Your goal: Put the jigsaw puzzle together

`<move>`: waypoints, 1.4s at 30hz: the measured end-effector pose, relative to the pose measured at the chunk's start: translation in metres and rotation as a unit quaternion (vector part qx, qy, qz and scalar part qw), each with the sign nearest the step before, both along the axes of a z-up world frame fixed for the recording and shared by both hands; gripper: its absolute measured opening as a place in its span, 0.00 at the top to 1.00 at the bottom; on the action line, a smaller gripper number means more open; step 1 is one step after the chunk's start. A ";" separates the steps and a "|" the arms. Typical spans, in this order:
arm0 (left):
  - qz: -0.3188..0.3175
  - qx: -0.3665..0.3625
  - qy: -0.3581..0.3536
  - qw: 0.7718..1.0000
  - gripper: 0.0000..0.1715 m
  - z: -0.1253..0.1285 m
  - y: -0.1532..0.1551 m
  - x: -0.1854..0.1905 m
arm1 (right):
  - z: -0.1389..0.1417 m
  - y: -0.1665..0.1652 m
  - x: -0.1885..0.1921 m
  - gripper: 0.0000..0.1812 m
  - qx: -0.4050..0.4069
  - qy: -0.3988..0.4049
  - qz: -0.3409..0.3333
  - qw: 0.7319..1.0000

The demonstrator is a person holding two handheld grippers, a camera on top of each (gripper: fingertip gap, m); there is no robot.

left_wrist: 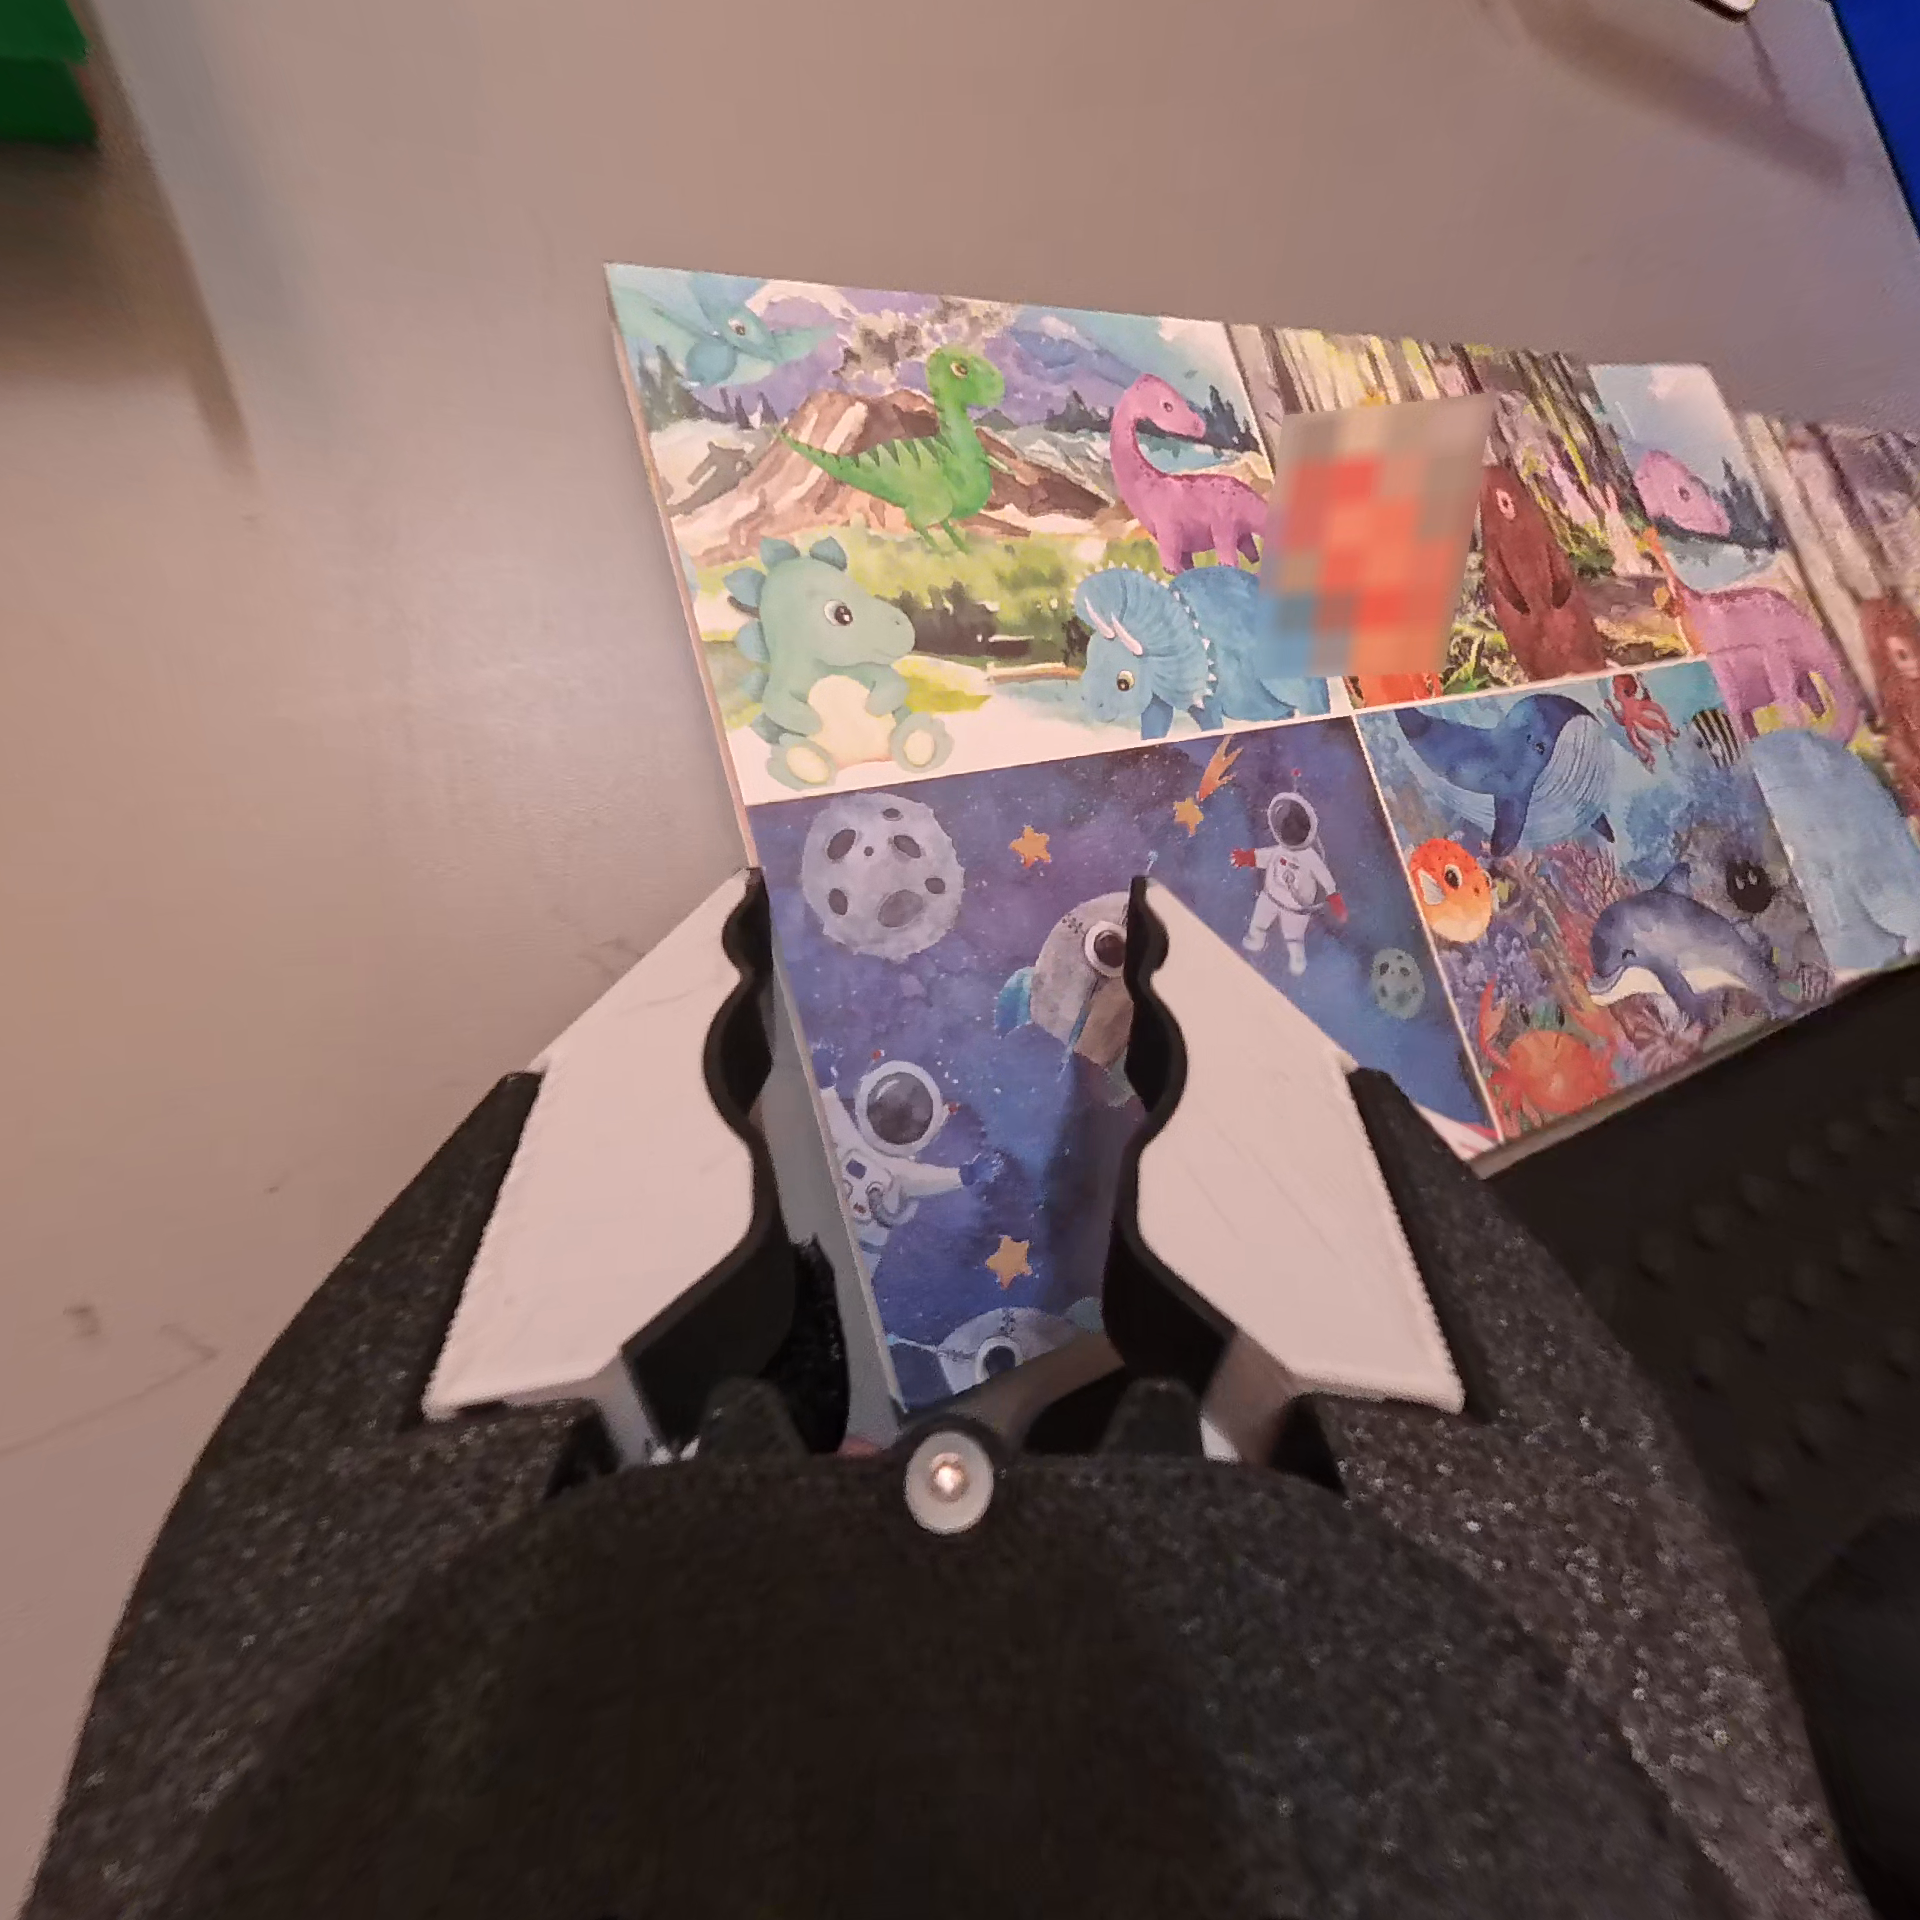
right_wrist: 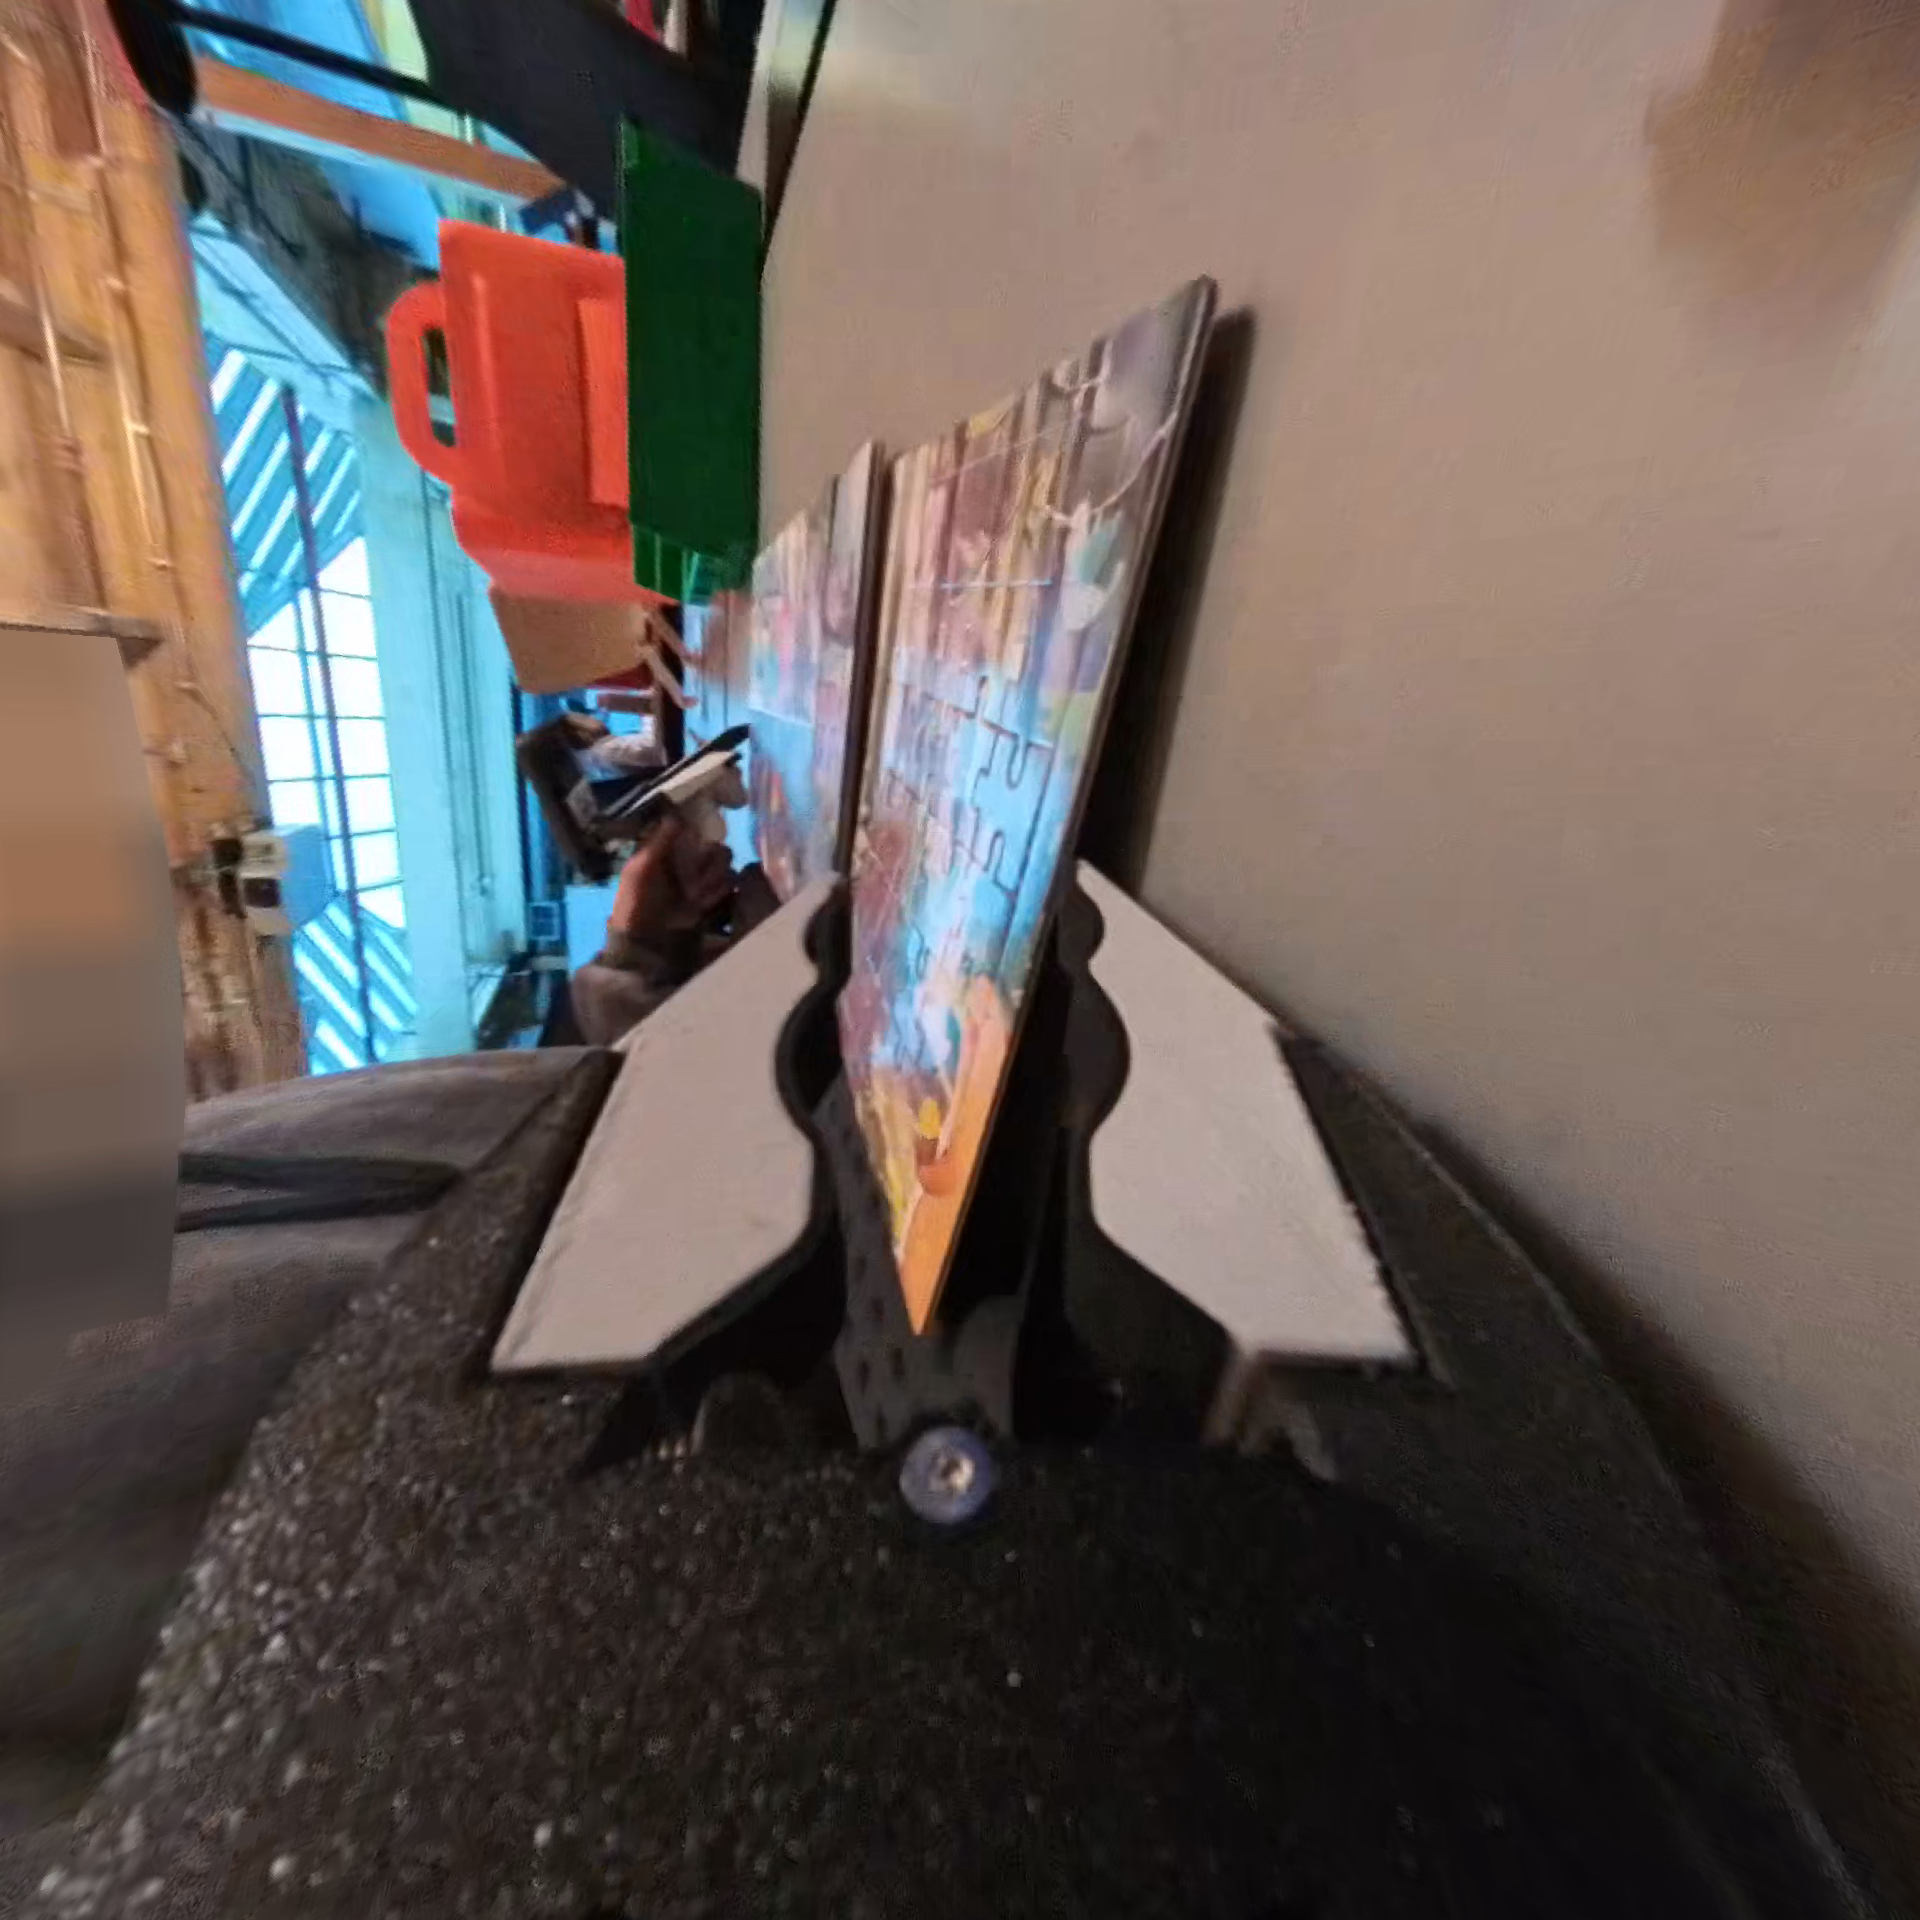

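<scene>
A picture board (left_wrist: 987, 540) with four colourful scenes (dinosaurs, forest, space, sea) is tilted up off the grey table (left_wrist: 364, 623). My left gripper (left_wrist: 943, 888) is shut on its near corner, with the board's edge between the fingers. A second board, the jigsaw puzzle board (right_wrist: 987, 727) with interlocked pieces, is also tilted up off the table. My right gripper (right_wrist: 956, 883) is shut on its near corner. The puzzle board's end overlaps the picture board at the right of the left wrist view (left_wrist: 1839, 623). The picture board (right_wrist: 810, 644) and the left gripper (right_wrist: 691, 774) show farther off in the right wrist view.
A black dimpled mat (left_wrist: 1714, 1195) lies beside the picture board. A green block (left_wrist: 42, 73) sits at the table's far corner; it also shows in the right wrist view (right_wrist: 691, 343) with an orange stool (right_wrist: 520, 416) beyond. A hand (right_wrist: 665, 883) holds the left gripper.
</scene>
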State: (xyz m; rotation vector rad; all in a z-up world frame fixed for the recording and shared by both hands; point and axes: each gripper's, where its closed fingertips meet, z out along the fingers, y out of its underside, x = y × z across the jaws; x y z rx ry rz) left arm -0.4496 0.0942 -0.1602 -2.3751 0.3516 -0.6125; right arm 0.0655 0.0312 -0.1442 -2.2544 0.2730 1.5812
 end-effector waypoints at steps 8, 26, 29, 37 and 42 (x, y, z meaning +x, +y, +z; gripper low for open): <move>-0.001 0.001 0.014 1.000 0.60 -0.001 0.000 -0.003 | 0.058 0.000 -0.010 0.77 0.032 0.223 -0.009 0.974; -0.026 -0.013 -0.056 0.998 0.65 0.004 0.009 -0.010 | 0.051 -0.017 -0.076 0.98 0.016 0.168 0.130 0.977; -0.031 -0.020 -0.085 0.996 0.69 0.004 0.012 -0.015 | 0.063 -0.022 -0.075 0.99 0.029 0.223 0.150 0.963; -0.045 -0.022 -0.145 0.988 0.61 0.011 0.019 -0.005 | 0.017 -0.023 -0.113 0.98 -0.023 0.101 0.242 0.965; -0.040 -0.031 -0.131 0.990 0.65 0.008 0.017 -0.009 | 0.035 0.013 -0.108 0.99 -0.002 0.160 0.152 0.975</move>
